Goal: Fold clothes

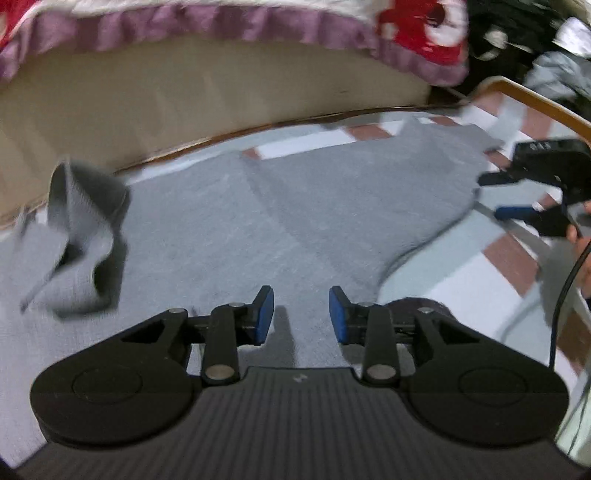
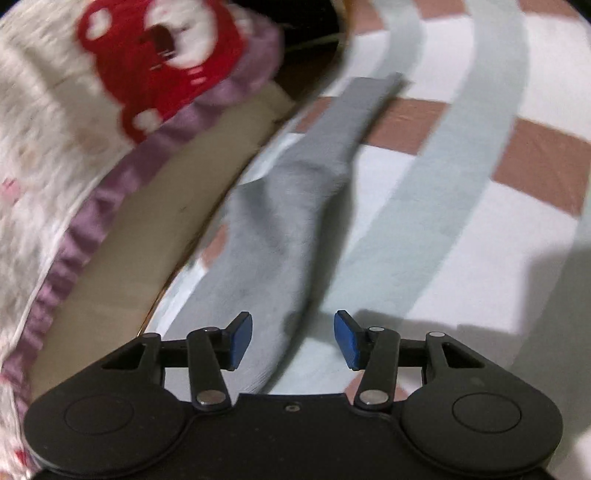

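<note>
— Between the left gripper's (image 1: 301,314) blue pads, what do you see?
— Nothing gripped; the jaws stand apart over the grey garment (image 1: 295,206), which lies flat on the checked sheet (image 1: 461,291).
— And the right gripper (image 2: 293,339)?
— Parted too, empty, with the garment's edge lying under the gap.
— Farther out?
— One bunched sleeve (image 1: 81,229) at the left; beyond, a purple-frilled blanket (image 1: 221,29) with red print.

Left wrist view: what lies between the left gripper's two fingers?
Only the flat grey garment beneath the left gripper; the blue pads stand apart with nothing pinched. The left wrist view shows it.
</note>
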`<move>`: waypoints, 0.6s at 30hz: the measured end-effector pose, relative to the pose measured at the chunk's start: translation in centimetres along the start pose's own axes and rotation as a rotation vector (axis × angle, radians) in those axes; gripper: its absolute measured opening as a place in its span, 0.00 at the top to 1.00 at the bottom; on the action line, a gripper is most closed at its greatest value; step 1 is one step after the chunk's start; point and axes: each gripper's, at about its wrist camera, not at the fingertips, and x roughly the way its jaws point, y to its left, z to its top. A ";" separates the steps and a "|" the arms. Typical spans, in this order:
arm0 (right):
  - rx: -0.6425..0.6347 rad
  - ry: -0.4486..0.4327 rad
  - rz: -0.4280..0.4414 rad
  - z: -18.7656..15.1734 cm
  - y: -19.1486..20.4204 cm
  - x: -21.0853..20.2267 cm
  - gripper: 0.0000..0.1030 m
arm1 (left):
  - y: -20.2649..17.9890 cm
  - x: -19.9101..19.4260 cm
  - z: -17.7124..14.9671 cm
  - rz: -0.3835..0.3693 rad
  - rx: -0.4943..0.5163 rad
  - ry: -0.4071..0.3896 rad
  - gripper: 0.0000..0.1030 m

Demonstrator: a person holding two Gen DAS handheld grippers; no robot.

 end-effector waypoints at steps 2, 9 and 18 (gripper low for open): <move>0.032 -0.025 0.006 0.2 -0.1 0.6 0.40 | 0.9 0.2 -0.4 -0.027 -0.069 0.020 0.69; 0.012 -0.136 -0.051 1.1 1.7 2.6 0.38 | 3.7 0.4 -1.1 -0.063 -0.110 0.048 0.70; 0.071 -0.137 0.072 1.9 0.8 3.3 0.39 | 5.6 1.1 -2.3 -0.142 -0.293 -0.042 0.70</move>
